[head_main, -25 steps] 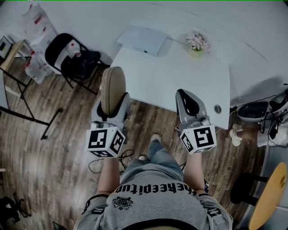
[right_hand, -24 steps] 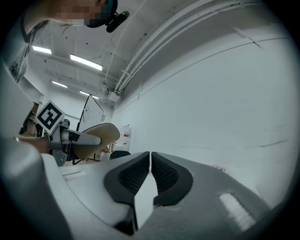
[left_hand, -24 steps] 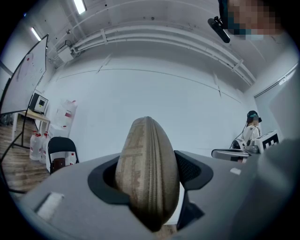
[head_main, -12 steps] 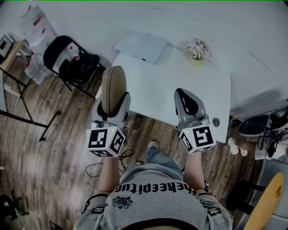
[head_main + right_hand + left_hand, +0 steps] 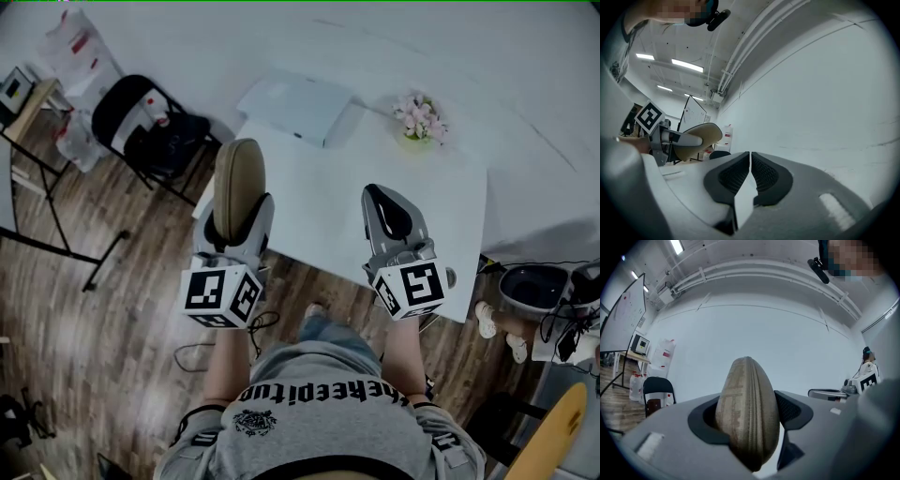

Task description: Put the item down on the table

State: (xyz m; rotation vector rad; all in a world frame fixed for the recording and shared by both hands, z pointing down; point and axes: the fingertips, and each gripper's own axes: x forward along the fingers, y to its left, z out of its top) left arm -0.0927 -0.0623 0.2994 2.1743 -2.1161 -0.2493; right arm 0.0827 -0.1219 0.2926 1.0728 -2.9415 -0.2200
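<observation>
A tan oval zippered case [image 5: 237, 186] stands on edge between the jaws of my left gripper [image 5: 236, 202], which is shut on it and held level at the near left edge of the white table [image 5: 319, 202]. In the left gripper view the case [image 5: 747, 416] fills the gap between the dark pads, zip facing the camera. My right gripper [image 5: 391, 214] hovers over the table's near edge, its jaws closed together with nothing between them [image 5: 750, 174]. From the right gripper view the case [image 5: 698, 137] shows at the left.
A closed white laptop-like box [image 5: 296, 105] lies at the table's far left and a small pot of pink flowers [image 5: 418, 118] at the far middle. A black folding chair [image 5: 145, 127] stands left of the table. Cables and a helmet-like object [image 5: 534, 286] lie on the floor at the right.
Both grippers have come forward over the table's near edge; the table and its objects sit lower and closer in view. The case stays gripped in the left gripper.
</observation>
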